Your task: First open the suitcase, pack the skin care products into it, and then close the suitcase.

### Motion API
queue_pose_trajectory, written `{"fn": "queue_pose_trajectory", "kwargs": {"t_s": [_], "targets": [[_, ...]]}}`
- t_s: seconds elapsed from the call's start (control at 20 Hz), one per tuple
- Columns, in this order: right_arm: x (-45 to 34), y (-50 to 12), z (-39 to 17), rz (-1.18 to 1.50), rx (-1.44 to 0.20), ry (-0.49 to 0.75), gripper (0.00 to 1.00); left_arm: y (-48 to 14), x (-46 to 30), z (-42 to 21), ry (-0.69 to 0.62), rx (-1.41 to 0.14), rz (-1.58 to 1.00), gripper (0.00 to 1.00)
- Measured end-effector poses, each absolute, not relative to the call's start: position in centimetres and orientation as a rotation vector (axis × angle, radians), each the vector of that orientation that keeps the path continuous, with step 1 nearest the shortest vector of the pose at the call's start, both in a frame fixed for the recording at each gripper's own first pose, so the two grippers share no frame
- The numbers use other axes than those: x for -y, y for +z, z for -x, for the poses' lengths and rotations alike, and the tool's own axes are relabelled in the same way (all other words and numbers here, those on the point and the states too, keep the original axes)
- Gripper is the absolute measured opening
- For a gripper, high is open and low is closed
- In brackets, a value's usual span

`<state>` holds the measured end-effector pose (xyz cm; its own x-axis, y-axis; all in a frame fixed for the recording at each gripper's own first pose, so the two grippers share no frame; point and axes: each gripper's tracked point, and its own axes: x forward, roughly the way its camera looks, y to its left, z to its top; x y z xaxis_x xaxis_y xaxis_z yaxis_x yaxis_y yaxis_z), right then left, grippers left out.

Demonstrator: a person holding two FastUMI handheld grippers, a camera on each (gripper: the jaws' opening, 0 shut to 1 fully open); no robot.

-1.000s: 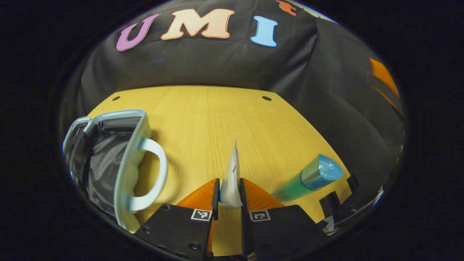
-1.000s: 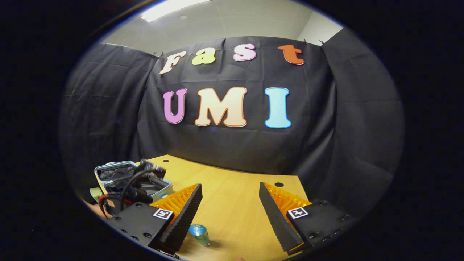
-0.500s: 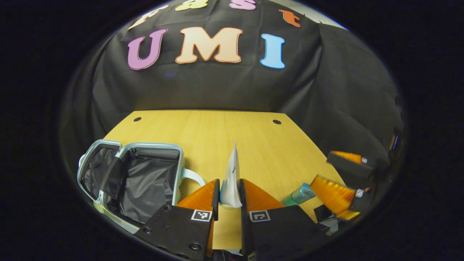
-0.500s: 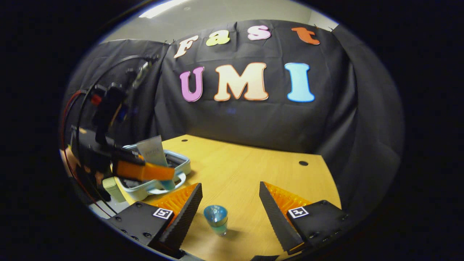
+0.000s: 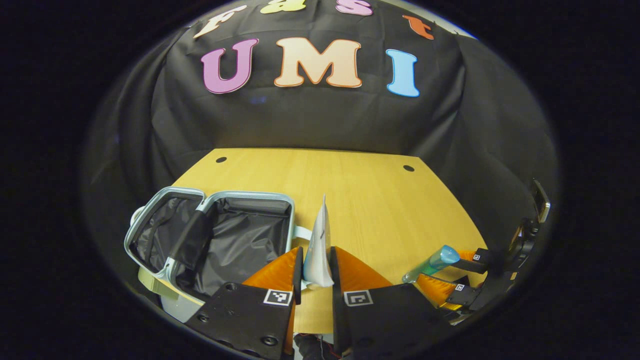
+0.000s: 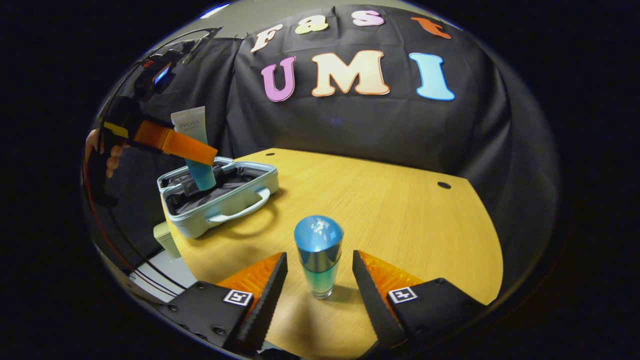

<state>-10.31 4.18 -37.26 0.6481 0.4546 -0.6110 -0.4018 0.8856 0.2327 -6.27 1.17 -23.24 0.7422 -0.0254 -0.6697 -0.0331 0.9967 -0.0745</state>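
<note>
Left gripper view: our left tongs are clamped on a white flat tube, seen edge-on, its crimped end pointing to 12 o'clock. At 9 o'clock of it the pale blue suitcase lies open on the wooden tabletop, black lining showing in both halves, a dark strap across the hinge. At 4 o'clock the right tongs sit around a clear bottle, green-to-blue with a blue cap.

Right gripper view: our right tongs are open, one finger either side of the bottle, close, contact we cannot tell. The bottle stands upright on the tabletop, rounded blue cap on top. At 10 o'clock the left tongs, held by a hand, grip the tube, white top and teal lower end, upright over the open suitcase, which has a pale handle on its near side.
</note>
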Motion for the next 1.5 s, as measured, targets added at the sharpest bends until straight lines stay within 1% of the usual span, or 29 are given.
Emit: {"fn": "queue_pose_trajectory", "kwargs": {"t_s": [0.05,0.1,0.15,0.3,0.55,0.75,1.05,1.15,1.2,1.25,1.3,1.35,1.5], "targets": [[-4.3,-37.1,10.0,-0.082,-0.709,0.484,0.75,-23.4,-1.7,6.5,0.014,-0.742,0.076,0.23],[-4.2,-37.0,9.4,-0.085,-0.686,0.481,0.61,-23.5,-2.0,6.6,0.021,-0.746,0.071,0.23],[-4.5,-37.4,9.6,-0.09,-0.703,0.496,0.47,-23.6,-2.4,6.8,0.022,-0.751,0.071,0.23],[-4.5,-36.9,9.7,-0.122,-0.75,0.493,0.47,-24.3,-4.0,7.0,0.024,-0.773,0.07,0.23],[-6.9,-32.6,7.2,-0.205,-0.768,0.471,0.47,-25.0,-9.6,7.0,0.047,-0.835,0.034,0.23],[-10.8,-29.9,6.0,-0.282,-0.792,0.476,0.46,-28.2,-14.2,8.0,0.069,-0.978,0.009,0.23],[-18.3,-27.2,5.9,-0.443,-0.906,0.573,0.46,-33.4,-17.5,8.7,0.052,-1.133,0.033,0.23],[-21.2,-26.4,6.2,-0.496,-0.945,0.615,0.46,-34.8,-17.8,8.4,0.031,-1.148,0.056,0.23],[-22.5,-26.6,6.4,-0.509,-0.972,0.632,0.44,-35.4,-17.8,8.3,0.023,-1.157,0.068,0.23],[-23.7,-26.7,6.5,-0.518,-0.996,0.639,0.44,-36.0,-17.8,8.1,0.011,-1.16,0.08,0.24],[-24.8,-27.0,6.7,-0.52,-1.024,0.646,0.47,-36.3,-17.9,7.8,0.004,-1.152,0.092,0.24],[-25.8,-27.4,6.8,-0.517,-1.047,0.65,0.44,-36.6,-18.0,7.3,-0.006,-1.142,0.105,0.29],[-28.7,-28.9,7.4,-0.483,-1.107,0.665,0.47,-35.1,-18.1,5.7,-0.068,-1.072,0.14,0.8]]}}
